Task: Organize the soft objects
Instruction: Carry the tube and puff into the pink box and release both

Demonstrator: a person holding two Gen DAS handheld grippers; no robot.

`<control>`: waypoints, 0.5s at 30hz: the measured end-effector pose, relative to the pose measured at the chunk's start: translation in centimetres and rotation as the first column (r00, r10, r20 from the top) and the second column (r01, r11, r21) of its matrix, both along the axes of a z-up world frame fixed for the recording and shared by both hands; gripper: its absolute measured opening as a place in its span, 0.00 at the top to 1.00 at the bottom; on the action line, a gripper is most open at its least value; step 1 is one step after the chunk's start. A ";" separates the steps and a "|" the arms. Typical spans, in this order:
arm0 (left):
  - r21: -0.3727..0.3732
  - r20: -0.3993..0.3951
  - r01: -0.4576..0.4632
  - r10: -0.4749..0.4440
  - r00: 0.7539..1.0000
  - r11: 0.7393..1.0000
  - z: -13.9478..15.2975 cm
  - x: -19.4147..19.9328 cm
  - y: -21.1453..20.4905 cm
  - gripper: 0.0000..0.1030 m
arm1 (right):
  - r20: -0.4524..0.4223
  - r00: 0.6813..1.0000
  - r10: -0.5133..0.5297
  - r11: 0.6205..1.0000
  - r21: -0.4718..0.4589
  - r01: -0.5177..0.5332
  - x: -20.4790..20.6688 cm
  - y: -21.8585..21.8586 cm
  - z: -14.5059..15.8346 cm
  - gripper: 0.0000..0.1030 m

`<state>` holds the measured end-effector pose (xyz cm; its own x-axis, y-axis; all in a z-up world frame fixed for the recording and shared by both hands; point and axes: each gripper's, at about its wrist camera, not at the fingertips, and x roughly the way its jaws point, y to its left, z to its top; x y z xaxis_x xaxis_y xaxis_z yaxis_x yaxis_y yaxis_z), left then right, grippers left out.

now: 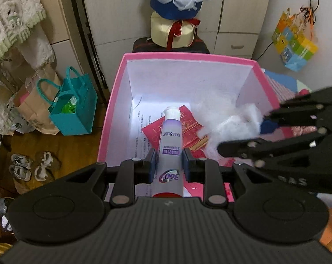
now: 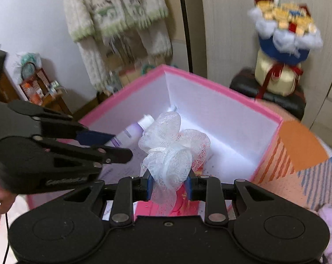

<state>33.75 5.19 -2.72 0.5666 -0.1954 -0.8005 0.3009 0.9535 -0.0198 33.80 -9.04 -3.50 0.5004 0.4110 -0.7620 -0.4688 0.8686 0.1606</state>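
Pale cupboard doors and a hanging fleecy robe (image 2: 113, 11) stand behind a pink cardboard box (image 1: 113, 101) with smooth white inner walls, set on what looks like a patterned bedcover. Over its open top, my left gripper (image 1: 168, 165) has its fingers closed narrowly on a lilac plastic tube (image 1: 170, 145), cap pointing away. The tube looks squeezable, slick and light, so I grip it mid-body. My right gripper (image 2: 169, 186) pinches a white mesh bath puff (image 2: 172, 149), airy, crumpled and almost weightless; its netting could snag, so I judge the gathered knot by its cord the firmest hold. Below, in the box, lie printed paper and a red card (image 1: 188, 127).
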 end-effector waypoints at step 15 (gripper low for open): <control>0.047 0.119 -0.062 0.056 0.991 0.997 0.7 -0.8 0.8 0.48 | -0.032 0.995 0.099 0.986 -0.135 -0.102 3.0 2.4 -2.1 0.46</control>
<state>32.97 5.98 -2.01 0.6664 -0.1204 -0.7358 0.2416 0.9685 0.0604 36.84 -6.68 -5.56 0.4418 0.3494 -0.8263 -0.5520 0.8319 0.0566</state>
